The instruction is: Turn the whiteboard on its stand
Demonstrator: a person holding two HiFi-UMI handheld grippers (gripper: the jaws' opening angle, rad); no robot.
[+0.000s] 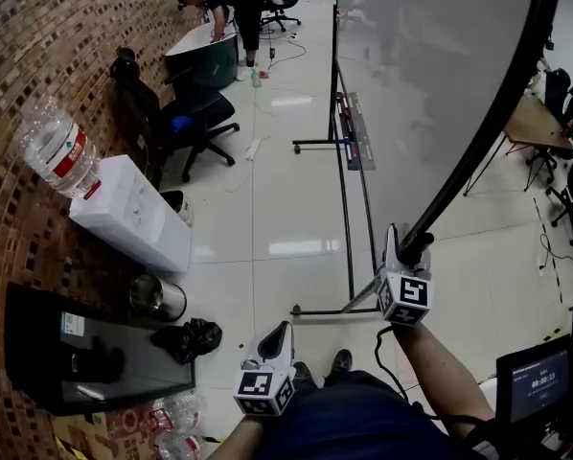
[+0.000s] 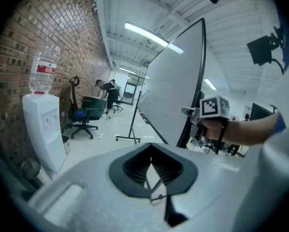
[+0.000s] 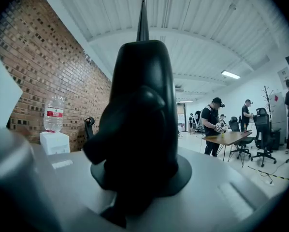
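Observation:
The big whiteboard (image 1: 430, 75) hangs tilted on its wheeled stand (image 1: 347, 209). Its black frame edge (image 1: 488, 123) runs down to my right gripper (image 1: 408, 250), which is shut on it. In the right gripper view that black edge (image 3: 142, 105) fills the space between the jaws of the right gripper (image 3: 139, 144). My left gripper (image 1: 279, 332) is lower and to the left, apart from the board, with its fingers together and nothing in them. The left gripper view shows its own jaws (image 2: 151, 170), the whiteboard (image 2: 173, 95) ahead and the right gripper (image 2: 202, 112) on the edge.
A water dispenser (image 1: 133, 223) with a bottle (image 1: 61, 151) stands by the brick wall at left. Nearby are a metal bin (image 1: 157, 298), a black bag (image 1: 191, 338) and an office chair (image 1: 195, 123). A person (image 1: 234, 3) bends over far back. A monitor (image 1: 536, 381) is at lower right.

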